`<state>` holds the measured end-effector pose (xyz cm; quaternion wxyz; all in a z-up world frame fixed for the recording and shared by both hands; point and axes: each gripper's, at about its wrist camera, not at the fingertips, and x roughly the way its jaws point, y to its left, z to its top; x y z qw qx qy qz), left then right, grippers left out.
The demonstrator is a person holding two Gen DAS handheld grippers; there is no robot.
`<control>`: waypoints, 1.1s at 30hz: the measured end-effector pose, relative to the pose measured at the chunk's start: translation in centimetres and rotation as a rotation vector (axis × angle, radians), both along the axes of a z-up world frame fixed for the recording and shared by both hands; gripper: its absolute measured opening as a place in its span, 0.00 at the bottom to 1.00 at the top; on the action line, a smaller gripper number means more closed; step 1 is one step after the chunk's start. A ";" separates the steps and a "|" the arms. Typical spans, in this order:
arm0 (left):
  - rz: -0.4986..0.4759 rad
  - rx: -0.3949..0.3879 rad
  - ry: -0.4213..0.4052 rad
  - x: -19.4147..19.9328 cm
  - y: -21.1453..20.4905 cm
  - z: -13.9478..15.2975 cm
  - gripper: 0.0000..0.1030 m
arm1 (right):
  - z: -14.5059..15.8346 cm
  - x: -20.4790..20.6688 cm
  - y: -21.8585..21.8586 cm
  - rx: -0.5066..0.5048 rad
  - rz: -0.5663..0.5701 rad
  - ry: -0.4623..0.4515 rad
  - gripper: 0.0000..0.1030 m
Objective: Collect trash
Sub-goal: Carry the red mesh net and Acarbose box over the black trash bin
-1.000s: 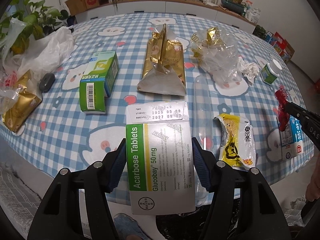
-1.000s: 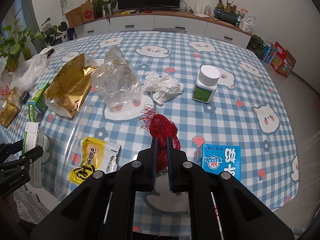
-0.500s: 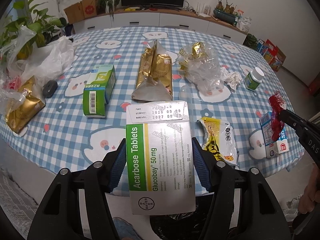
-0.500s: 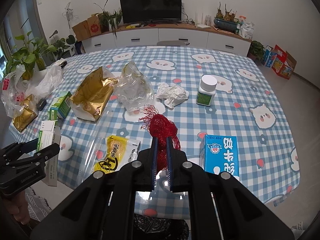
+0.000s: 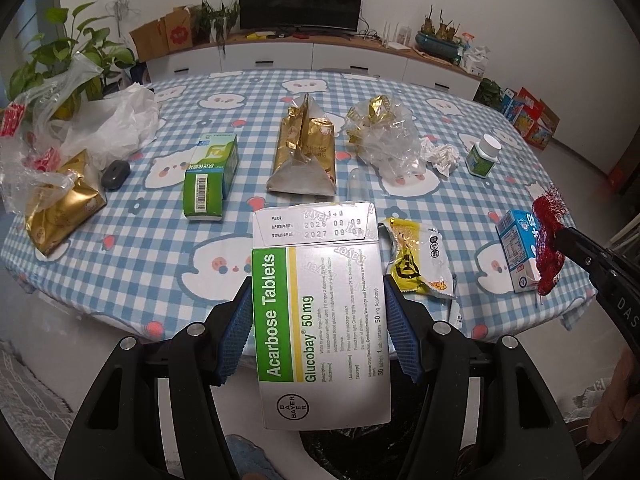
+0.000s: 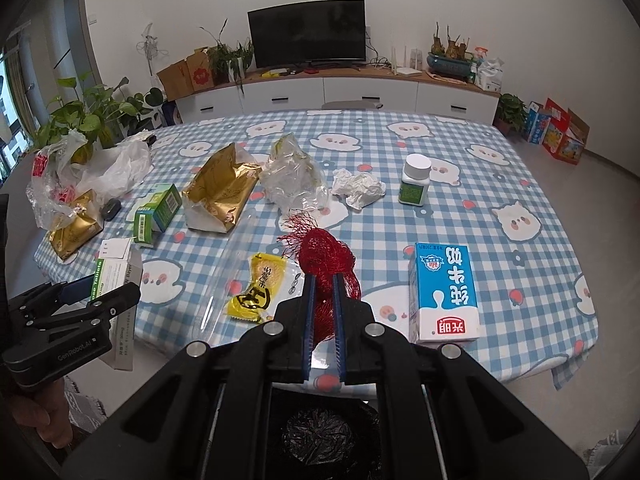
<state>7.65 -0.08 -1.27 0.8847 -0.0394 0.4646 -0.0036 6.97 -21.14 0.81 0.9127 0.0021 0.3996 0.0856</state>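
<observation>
The left gripper (image 5: 318,320) clamps a white-and-green tablet box (image 5: 320,320) by its long sides, its blue pads pressed flat against the card, and holds it off the near edge of the checked table (image 5: 132,248). The right gripper (image 6: 322,316) is clenched on a red mesh net (image 6: 326,260), which bunches above its fingertips beyond the same near edge. On the table, a yellow wrapper (image 6: 260,288) lies closest to that edge, with a blue milk carton (image 6: 446,292) to its right. Farther in sit a gold foil bag (image 5: 306,152), crumpled clear plastic (image 5: 390,144) and a white-capped bottle (image 6: 415,180). Below both grippers something dark and crinkled, perhaps a black bag (image 6: 316,436), shows.
</observation>
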 end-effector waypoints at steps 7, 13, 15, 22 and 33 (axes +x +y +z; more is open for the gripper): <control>-0.007 -0.016 -0.029 -3.0 -0.1 0.6 0.59 | 0.0 -3.5 0.3 -0.001 0.009 -0.015 0.07; -0.019 -0.020 -0.044 -5.6 -0.5 0.7 0.59 | -0.1 -5.7 0.4 -0.005 0.009 -0.023 0.07; -0.019 -0.023 -0.052 -6.5 -0.5 0.8 0.59 | -0.2 -6.5 0.4 -0.005 0.007 -0.029 0.07; -0.016 -0.038 -0.039 -9.4 -0.2 -0.3 0.59 | -1.3 -9.1 0.5 -0.013 0.009 -0.015 0.07; -0.014 -0.043 -0.025 -13.1 -0.3 -2.5 0.59 | -3.8 -12.0 1.2 -0.017 0.011 0.030 0.07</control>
